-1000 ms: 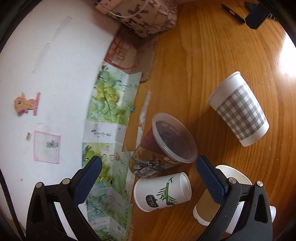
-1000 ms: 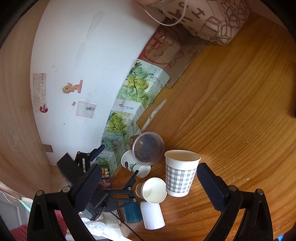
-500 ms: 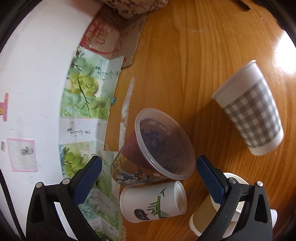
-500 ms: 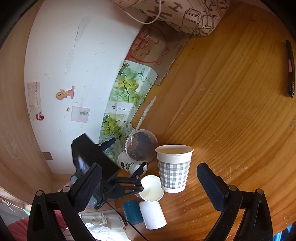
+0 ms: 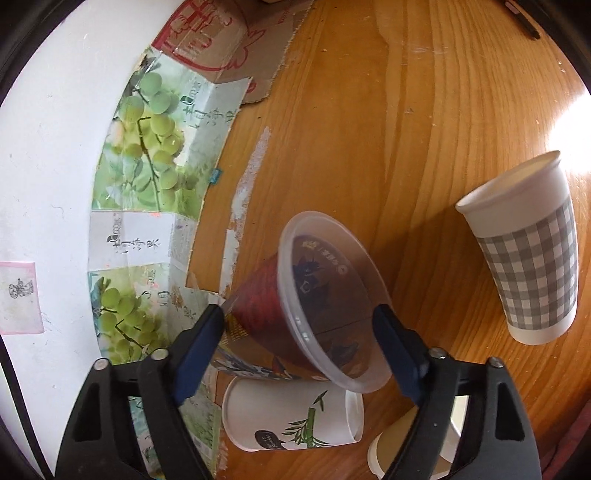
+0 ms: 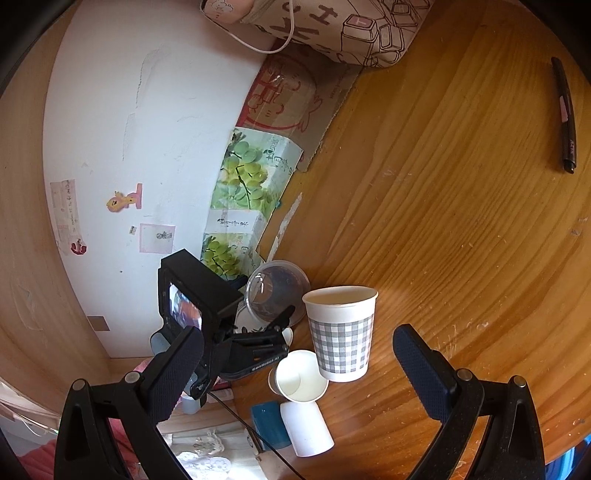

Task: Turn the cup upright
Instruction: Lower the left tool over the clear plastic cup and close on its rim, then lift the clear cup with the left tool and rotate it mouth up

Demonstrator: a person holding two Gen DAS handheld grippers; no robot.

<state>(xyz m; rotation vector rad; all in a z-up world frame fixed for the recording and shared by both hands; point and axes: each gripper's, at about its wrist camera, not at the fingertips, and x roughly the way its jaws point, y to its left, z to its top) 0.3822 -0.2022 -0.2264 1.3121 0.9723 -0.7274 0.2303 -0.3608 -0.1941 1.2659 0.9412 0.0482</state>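
Observation:
A clear plastic cup with red and dark print (image 5: pixel 295 306) lies on its side on the wooden table, mouth toward the camera, resting on a white bamboo-print paper cup (image 5: pixel 291 421). My left gripper (image 5: pixel 299 325) straddles the plastic cup with a blue finger at each side of it; whether the pads touch it is unclear. In the right wrist view the plastic cup (image 6: pixel 277 291) sits between the left gripper's fingers. My right gripper (image 6: pixel 299 363) is open and empty, held above the table. A grey checked paper cup (image 5: pixel 528 254) (image 6: pixel 341 332) stands upright.
A white wall with grape-print packaging (image 5: pixel 155 155) and cardboard (image 5: pixel 221 44) borders the table on the left. A tan paper cup (image 6: pixel 299 376) and a white cup on its side (image 6: pixel 306 428) lie near the front. A patterned bag (image 6: pixel 332 26) and a pen (image 6: pixel 565 114) lie farther off.
My left gripper has moved forward and its fingers have narrowed around the plastic cup. My right gripper has drawn back a little, staying open.

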